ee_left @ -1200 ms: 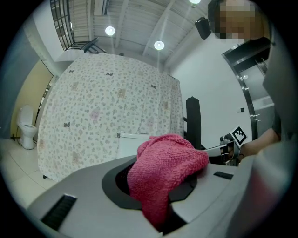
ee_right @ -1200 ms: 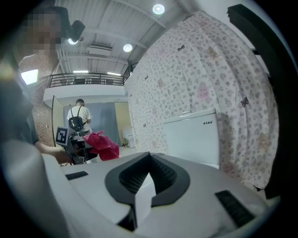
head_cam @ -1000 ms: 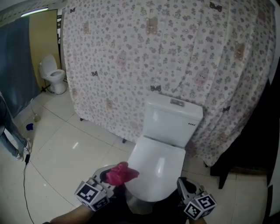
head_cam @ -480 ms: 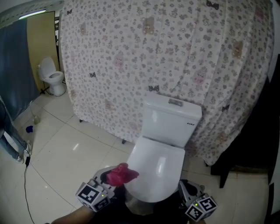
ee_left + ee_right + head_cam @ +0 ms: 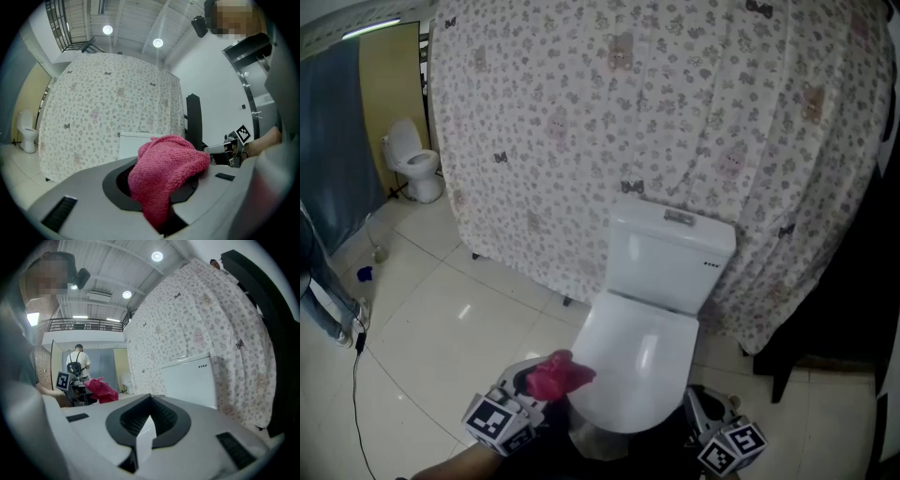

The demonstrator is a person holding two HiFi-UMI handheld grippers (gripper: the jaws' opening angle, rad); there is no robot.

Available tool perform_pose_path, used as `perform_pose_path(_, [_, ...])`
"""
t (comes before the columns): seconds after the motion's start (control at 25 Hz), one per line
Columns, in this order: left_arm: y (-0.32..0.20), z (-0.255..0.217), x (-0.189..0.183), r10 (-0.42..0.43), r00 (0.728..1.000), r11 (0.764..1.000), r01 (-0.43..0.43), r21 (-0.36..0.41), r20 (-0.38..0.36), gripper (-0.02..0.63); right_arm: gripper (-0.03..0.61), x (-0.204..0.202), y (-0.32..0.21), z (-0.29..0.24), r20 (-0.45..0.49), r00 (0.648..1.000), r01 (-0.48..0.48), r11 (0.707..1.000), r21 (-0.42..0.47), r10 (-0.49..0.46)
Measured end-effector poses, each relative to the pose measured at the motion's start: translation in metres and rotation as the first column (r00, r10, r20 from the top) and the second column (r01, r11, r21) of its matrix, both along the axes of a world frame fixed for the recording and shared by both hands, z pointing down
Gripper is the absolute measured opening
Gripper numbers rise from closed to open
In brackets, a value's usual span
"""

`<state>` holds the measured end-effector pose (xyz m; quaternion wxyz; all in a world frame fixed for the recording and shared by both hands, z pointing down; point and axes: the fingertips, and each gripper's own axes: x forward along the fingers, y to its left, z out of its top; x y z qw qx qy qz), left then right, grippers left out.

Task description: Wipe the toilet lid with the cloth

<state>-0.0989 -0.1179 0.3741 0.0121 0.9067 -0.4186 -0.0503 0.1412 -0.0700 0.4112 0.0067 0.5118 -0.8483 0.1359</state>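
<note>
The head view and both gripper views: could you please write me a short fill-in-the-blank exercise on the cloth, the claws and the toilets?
1. The left claw is shut on a ___ cloth.
2. The toilet lid is ___, covering the bowl.
3. The right claw holds ___.
4. A second toilet stands at the head view's far ___ side.

Missing words: pink; closed; nothing; left
</note>
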Motion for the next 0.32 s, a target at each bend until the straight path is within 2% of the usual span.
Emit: perform_pose_path(0.32, [-0.0037,0.0071,-0.0008,-0.01,1.0,1.0,0.01,-0.014,0.002,0.075,0.002,0.0032,-0.0008,0.0034,-0.02,1.0,-0.002,1.0,-0.002,0.002])
